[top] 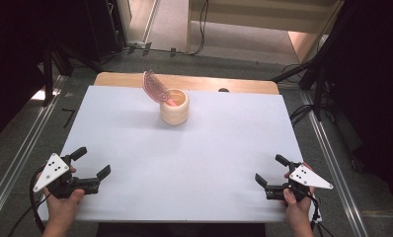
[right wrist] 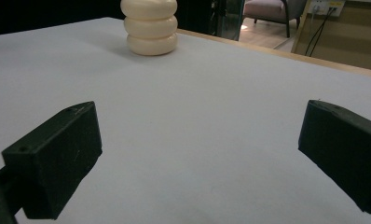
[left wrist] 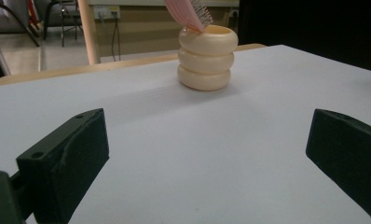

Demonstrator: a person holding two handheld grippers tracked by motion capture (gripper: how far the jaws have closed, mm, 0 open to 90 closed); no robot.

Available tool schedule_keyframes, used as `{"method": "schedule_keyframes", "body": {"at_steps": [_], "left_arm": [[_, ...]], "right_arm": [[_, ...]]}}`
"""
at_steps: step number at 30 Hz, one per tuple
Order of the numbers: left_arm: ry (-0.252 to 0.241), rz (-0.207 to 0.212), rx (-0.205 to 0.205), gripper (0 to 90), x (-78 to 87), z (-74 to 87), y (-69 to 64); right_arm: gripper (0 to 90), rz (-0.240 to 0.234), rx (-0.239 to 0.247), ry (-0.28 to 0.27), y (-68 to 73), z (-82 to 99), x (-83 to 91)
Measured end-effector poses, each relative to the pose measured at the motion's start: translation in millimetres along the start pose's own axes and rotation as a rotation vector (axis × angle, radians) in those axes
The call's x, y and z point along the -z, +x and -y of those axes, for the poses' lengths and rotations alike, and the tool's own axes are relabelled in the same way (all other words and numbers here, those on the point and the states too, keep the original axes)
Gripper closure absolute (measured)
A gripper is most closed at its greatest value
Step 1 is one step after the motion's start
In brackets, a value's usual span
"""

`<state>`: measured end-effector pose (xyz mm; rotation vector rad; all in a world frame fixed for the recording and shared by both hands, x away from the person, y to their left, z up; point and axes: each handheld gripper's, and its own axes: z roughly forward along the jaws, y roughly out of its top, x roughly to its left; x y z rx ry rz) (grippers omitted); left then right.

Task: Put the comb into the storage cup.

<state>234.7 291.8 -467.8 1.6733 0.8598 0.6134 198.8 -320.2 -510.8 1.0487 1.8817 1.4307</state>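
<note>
A cream ribbed ring-stacked cup (top: 174, 107) holding a pink bristled brush (top: 155, 87) is seen near the white table's (top: 194, 163) far edge, well apart from the left tool (top: 92, 162) and right tool (top: 271, 169), both held wide open near the front corners.

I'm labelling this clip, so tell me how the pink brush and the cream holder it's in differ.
The pink brush is thin, bristled and leans to the left; the cream holder is squat, smooth, ringed in three bulges and stands upright. The brush sticks out above the rim, while the holder rests on the white table. Both sit far from both open grippers.
</note>
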Motion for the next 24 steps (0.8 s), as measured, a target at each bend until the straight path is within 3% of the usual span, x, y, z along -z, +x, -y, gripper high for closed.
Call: {"method": "schedule_keyframes", "body": {"at_steps": [4,7,10,12,18,24], "left_arm": [[0.019,-0.021,-0.014,0.0,2.6,5.4,2.8],[0.022,-0.02,-0.001,0.0,2.6,8.9,4.8],[0.035,-0.036,-0.02,0.0,1.2,13.5,5.2],[0.035,-0.032,0.001,0.0,1.6,15.9,7.0],[0.037,-0.028,-0.019,0.0,0.5,16.0,4.4],[0.033,-0.028,-0.012,0.0,0.5,16.4,4.9]], "right_arm": [[0.0,0.0,0.003,0.001,0.0,0.0,-0.5],[0.0,0.001,0.003,0.0,0.1,0.0,-0.5],[0.0,0.0,0.003,0.0,0.1,0.0,-0.5],[0.0,-0.001,0.007,0.001,0.1,-0.1,-0.7],[0.0,-0.001,0.005,0.002,-0.2,0.0,-0.7],[0.0,0.001,0.003,0.001,0.0,-0.3,-1.2]]}}
